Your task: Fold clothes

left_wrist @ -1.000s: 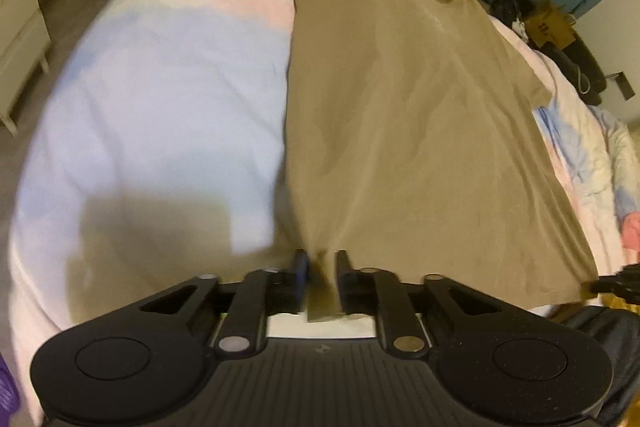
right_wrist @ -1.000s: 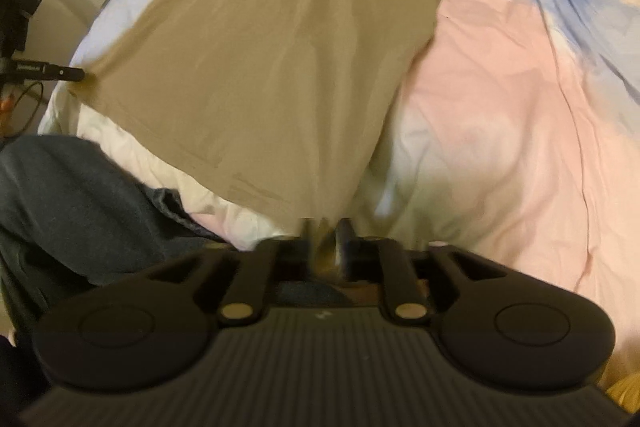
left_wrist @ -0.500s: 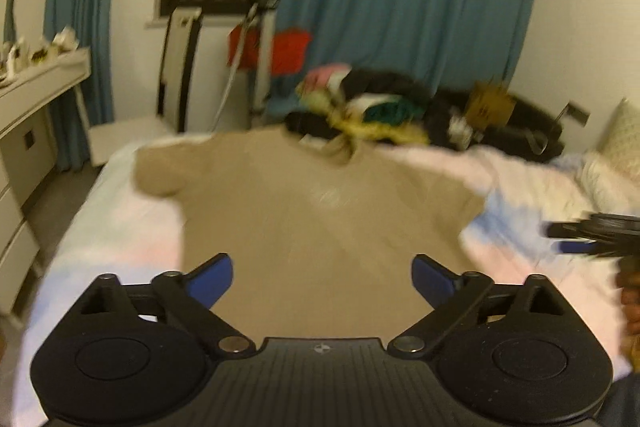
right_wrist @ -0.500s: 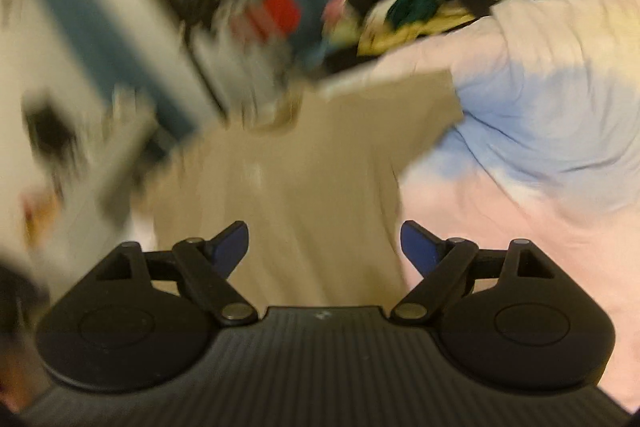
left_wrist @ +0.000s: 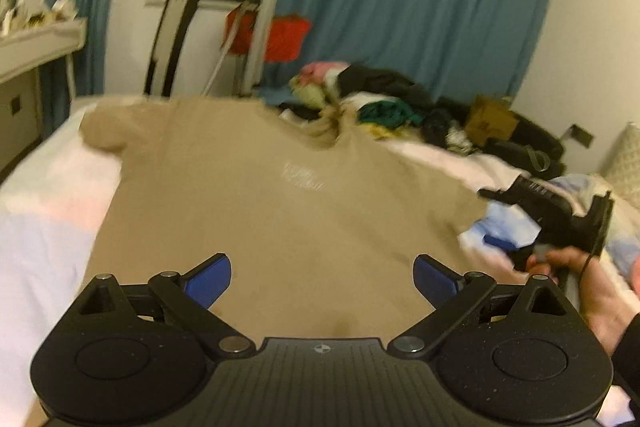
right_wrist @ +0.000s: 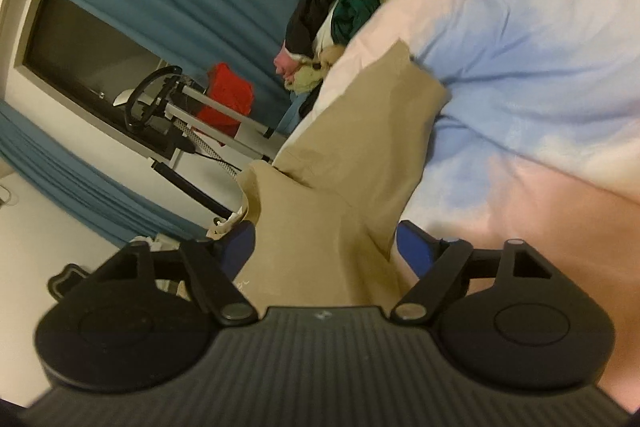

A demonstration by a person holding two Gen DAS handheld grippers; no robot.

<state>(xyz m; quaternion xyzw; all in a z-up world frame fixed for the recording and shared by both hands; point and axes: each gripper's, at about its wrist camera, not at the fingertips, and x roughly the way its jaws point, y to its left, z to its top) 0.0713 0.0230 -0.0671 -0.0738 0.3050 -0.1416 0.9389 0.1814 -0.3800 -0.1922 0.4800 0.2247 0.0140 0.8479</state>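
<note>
A tan T-shirt [left_wrist: 280, 195] lies spread flat on the bed, collar away from me, a small white print on its chest. My left gripper [left_wrist: 322, 275] is open and empty just above the shirt's near part. My right gripper [right_wrist: 324, 249] is open, tilted sideways, with the shirt's sleeve end [right_wrist: 360, 155] between its blue pads; I cannot tell if the cloth touches them. In the left wrist view the right gripper [left_wrist: 552, 215] is at the shirt's right sleeve, held by a hand.
The bed has a pastel pink, blue and white cover [left_wrist: 48, 227]. A heap of mixed clothes [left_wrist: 380, 99] lies at its far edge. Blue curtains [left_wrist: 420, 7], a red item on a stand [left_wrist: 276, 35] and a white dresser [left_wrist: 28, 55] stand beyond.
Both grippers were shut on the shirt's hem a second ago; both have let go and opened. The right gripper has moved over to the right sleeve and rolled sideways.
</note>
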